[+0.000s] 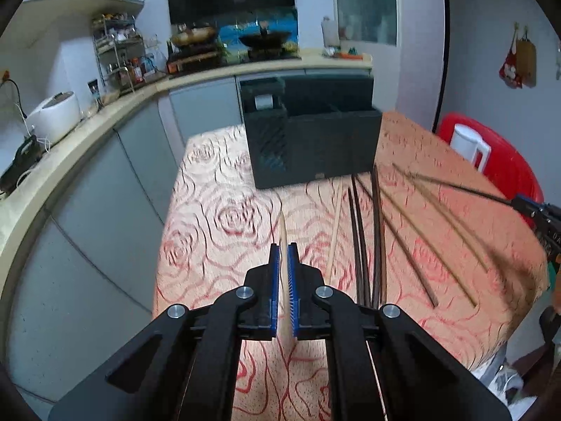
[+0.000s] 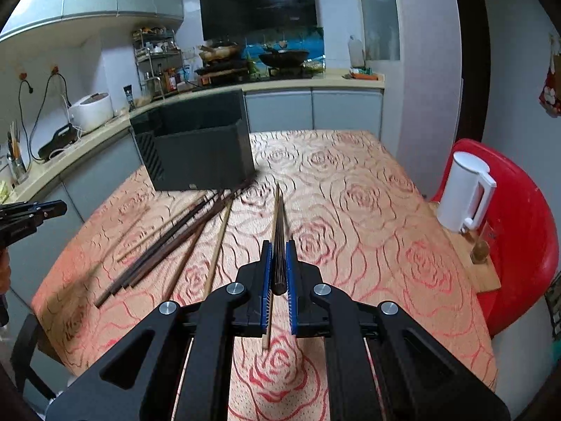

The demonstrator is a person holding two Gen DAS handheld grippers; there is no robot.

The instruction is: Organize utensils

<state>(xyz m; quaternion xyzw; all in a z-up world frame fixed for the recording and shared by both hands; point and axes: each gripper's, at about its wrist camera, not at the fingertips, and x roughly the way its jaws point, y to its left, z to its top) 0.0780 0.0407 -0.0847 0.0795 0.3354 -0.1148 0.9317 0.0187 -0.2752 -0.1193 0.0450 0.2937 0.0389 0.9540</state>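
My left gripper (image 1: 284, 245) is shut on a light wooden chopstick (image 1: 283, 224) whose tip points at the black organizer box (image 1: 312, 144). Several dark and light chopsticks (image 1: 368, 238) lie loose on the rose-patterned cloth, right of this gripper. My right gripper (image 2: 278, 244) is shut on a dark chopstick (image 2: 279, 224) above the cloth. A light chopstick (image 2: 267, 333) shows just under it; I cannot tell whether it is held too. The box (image 2: 196, 147) stands at the far left in the right wrist view, with the loose chopsticks (image 2: 168, 242) in front of it. Each gripper shows at the edge of the other's view: right gripper (image 1: 526, 205), left gripper (image 2: 52, 208).
The table (image 2: 368, 210) has a kitchen counter (image 1: 105, 115) close on its left and behind it. A white kettle (image 2: 466, 193) stands on a red chair (image 2: 522, 231) at the table's right edge. A small bottle (image 2: 479, 251) sits on a wooden board near the kettle.
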